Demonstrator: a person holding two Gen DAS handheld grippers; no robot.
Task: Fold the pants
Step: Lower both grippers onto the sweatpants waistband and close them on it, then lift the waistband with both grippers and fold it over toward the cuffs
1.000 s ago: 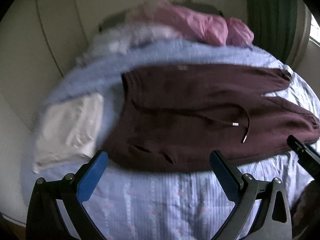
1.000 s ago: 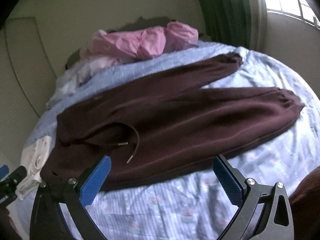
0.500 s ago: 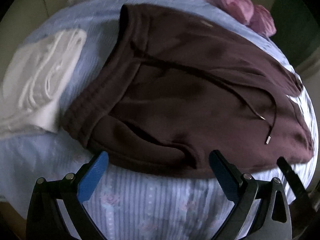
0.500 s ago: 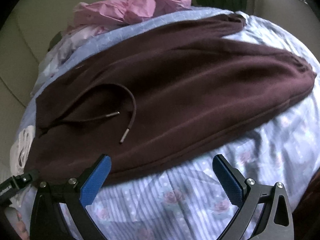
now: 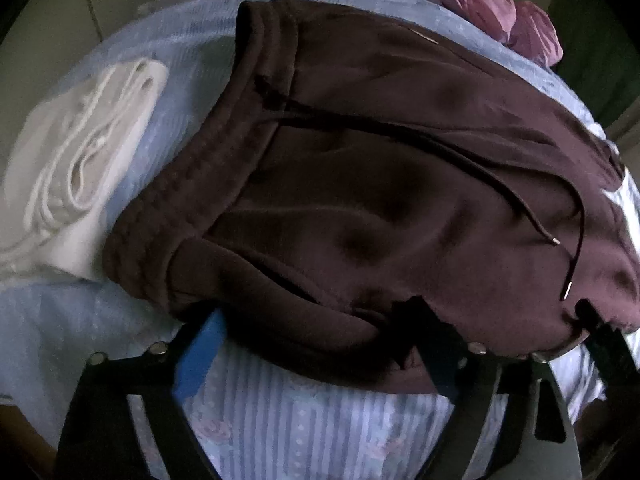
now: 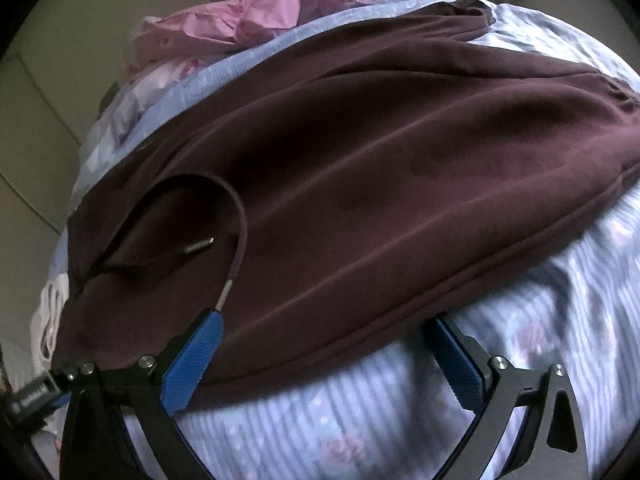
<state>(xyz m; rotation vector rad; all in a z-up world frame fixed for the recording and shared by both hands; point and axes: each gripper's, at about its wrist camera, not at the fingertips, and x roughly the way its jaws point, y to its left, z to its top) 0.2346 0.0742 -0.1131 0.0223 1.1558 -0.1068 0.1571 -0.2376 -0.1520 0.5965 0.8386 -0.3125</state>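
Dark maroon sweatpants [image 5: 400,168] lie spread flat on a blue striped bedsheet [image 5: 312,424], waistband [image 5: 192,184] to the left, legs running right [image 6: 400,168], the drawstring [image 6: 236,232] loose on top. My left gripper [image 5: 320,344] is open, its fingers straddling the near hem by the waistband corner. My right gripper [image 6: 324,344] is open, straddling the near edge of the front leg; its left finger lies over the cloth, its right finger partly under it. The right gripper's tip shows at the right in the left wrist view [image 5: 600,332].
A folded white garment [image 5: 76,168] lies left of the waistband. A pink bundle [image 6: 264,28] and pale floral bedding [image 6: 168,76] lie behind the pants. A beige headboard or wall [image 6: 48,92] stands beyond the bed.
Both grippers have moved down and forward to the pants' near edge; the cloth now lies between the fingers of each. Both stay open.
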